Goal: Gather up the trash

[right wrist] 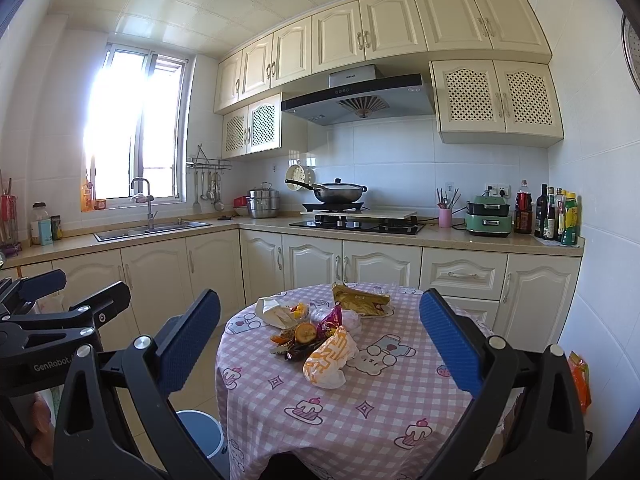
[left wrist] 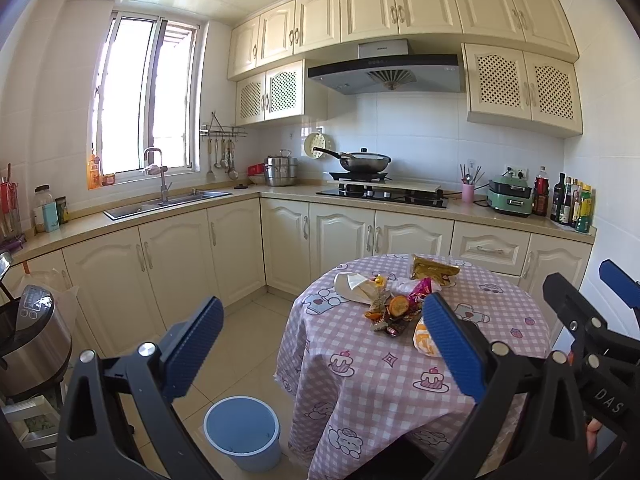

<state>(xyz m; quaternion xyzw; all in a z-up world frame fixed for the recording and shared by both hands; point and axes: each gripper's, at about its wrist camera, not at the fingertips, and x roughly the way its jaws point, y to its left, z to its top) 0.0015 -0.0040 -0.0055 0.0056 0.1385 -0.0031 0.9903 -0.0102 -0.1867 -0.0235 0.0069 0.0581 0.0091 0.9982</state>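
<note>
Left wrist view: the left tool (left wrist: 320,344) hovers level, blue ribbed pads spread wide with nothing between them; the right tool (right wrist: 320,340) is likewise agape. Crinkly trash (right wrist: 320,330) clusters mid-table (right wrist: 360,420) on checked cloth. A round blue bin (left wrist: 242,432) stands on the floor at 7 o'clock of the table.

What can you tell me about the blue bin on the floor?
The bin is a small round bucket, light blue, plastic by the look of it, with a paler rim. It stands upright and open on the tiled floor, close beside the table, near the hanging edge of the checked cloth. No lid or liner shows. What can be seen of the inside looks empty. Neither gripper touches it. In the right wrist view only part of it shows.
</note>
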